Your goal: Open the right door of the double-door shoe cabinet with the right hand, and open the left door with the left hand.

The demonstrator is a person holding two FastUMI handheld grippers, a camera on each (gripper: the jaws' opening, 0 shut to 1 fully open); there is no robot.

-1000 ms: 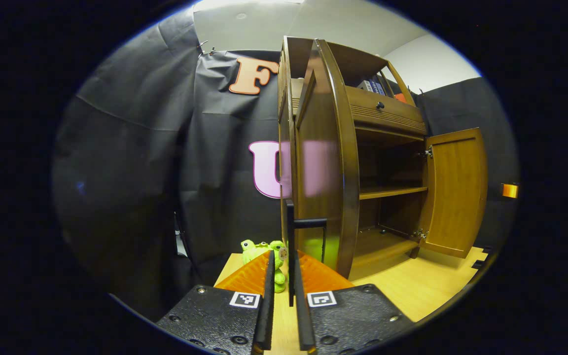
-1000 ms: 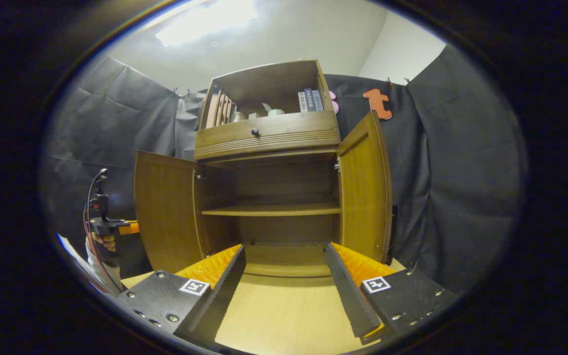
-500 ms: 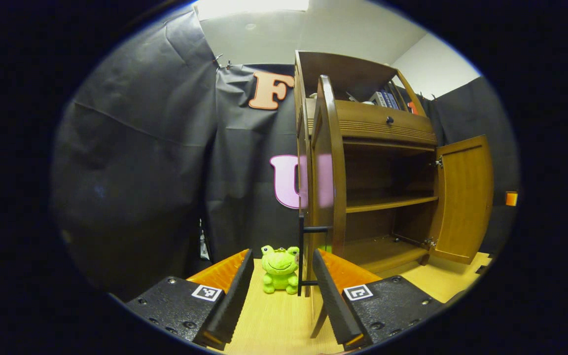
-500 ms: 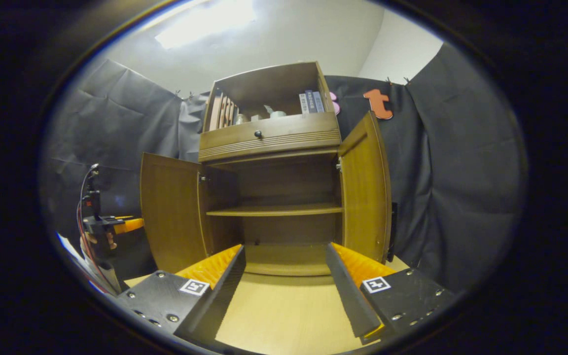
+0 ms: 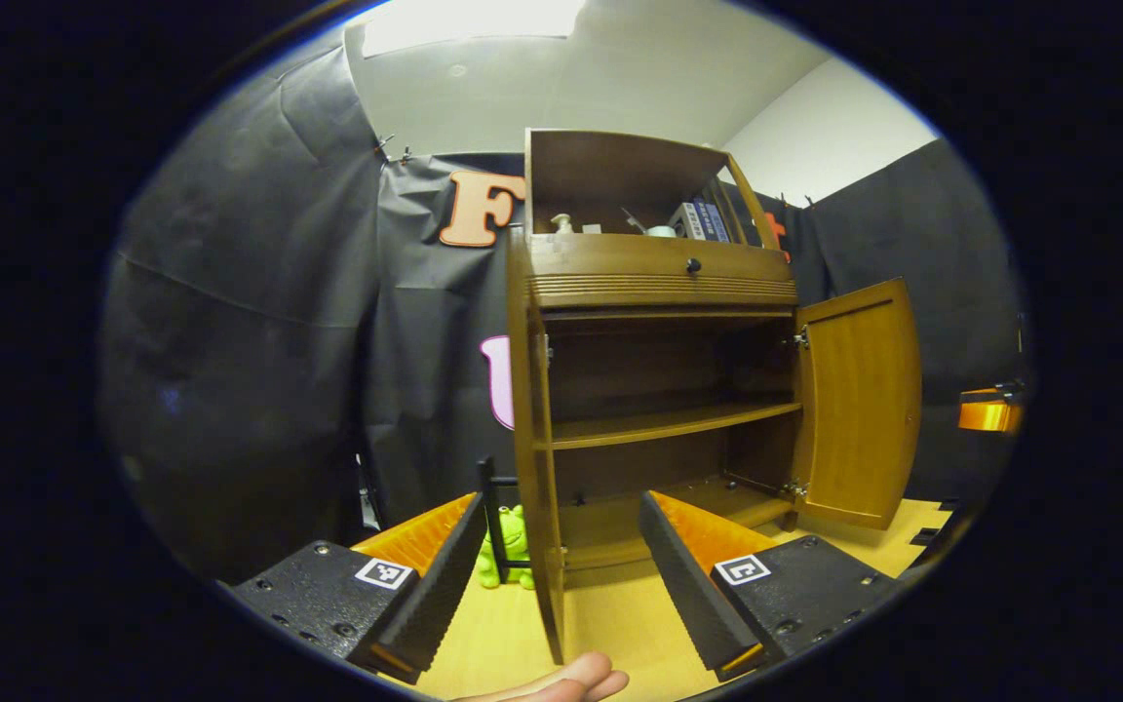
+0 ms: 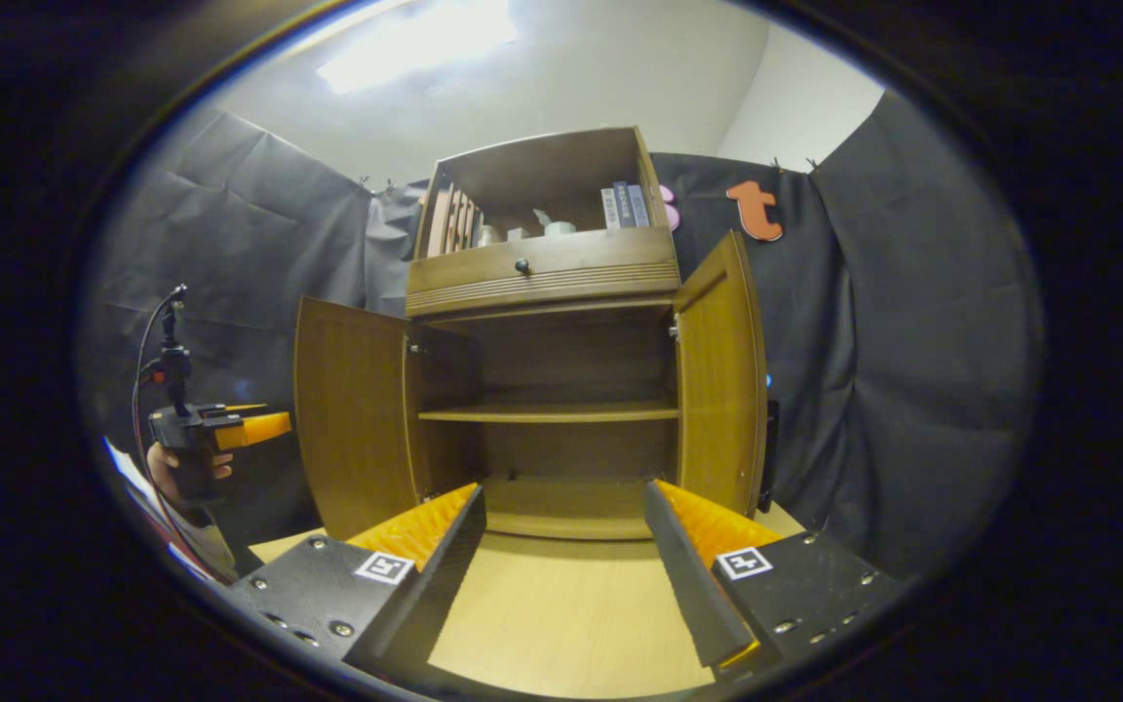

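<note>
Since second ago, left gripper (image 5: 557, 556) released left door handle (image 5: 486, 507), backed off, fingers now spread wide, holding nothing. Fingertip of person's hand (image 5: 561, 682) at bottom edge. Right gripper (image 6: 561, 556) likewise spread, empty, over wooden table (image 6: 561, 624). Beyond: shoe cabinet (image 6: 552, 390), left door (image 6: 352, 419) and right door (image 6: 717, 375) both swung open, inner shelf (image 6: 552, 414) bare. Green frog plush (image 5: 513, 551) behind left door.

Green frog plush (image 5: 509, 558) on wooden floor (image 6: 561, 634); books (image 6: 625, 207) up top
</note>
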